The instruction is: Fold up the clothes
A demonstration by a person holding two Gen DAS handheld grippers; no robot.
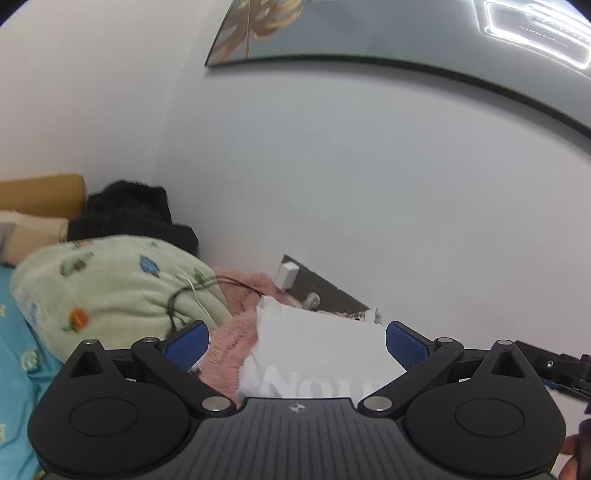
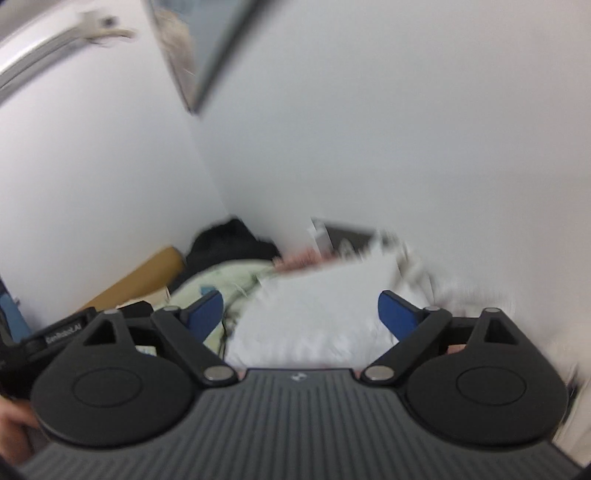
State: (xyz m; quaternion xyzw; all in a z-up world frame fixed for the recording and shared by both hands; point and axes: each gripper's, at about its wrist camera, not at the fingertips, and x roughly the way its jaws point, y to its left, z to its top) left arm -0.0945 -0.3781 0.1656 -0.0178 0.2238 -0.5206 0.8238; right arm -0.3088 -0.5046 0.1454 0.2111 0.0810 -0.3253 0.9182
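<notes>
Turquoise bed sheet (image 1: 14, 354) carries green blanket (image 1: 110, 288) and white garment (image 1: 317, 347).

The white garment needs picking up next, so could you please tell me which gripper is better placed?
Probably the left gripper: the white garment lies sharply framed between its open fingers. The right gripper is also open and aimed at it, but its view is blurred.

My left wrist camera sits low behind its hand-held gripper (image 1: 297, 341), looking forward and slightly up at a wall corner, close to the white garment (image 1: 321, 347). My right wrist camera, blurred, looks from just right of it toward the same corner. Both share the white garment (image 2: 314, 306), green blanket (image 1: 118, 291), black bundle (image 1: 129, 214) and wall picture (image 1: 332, 33).
</notes>
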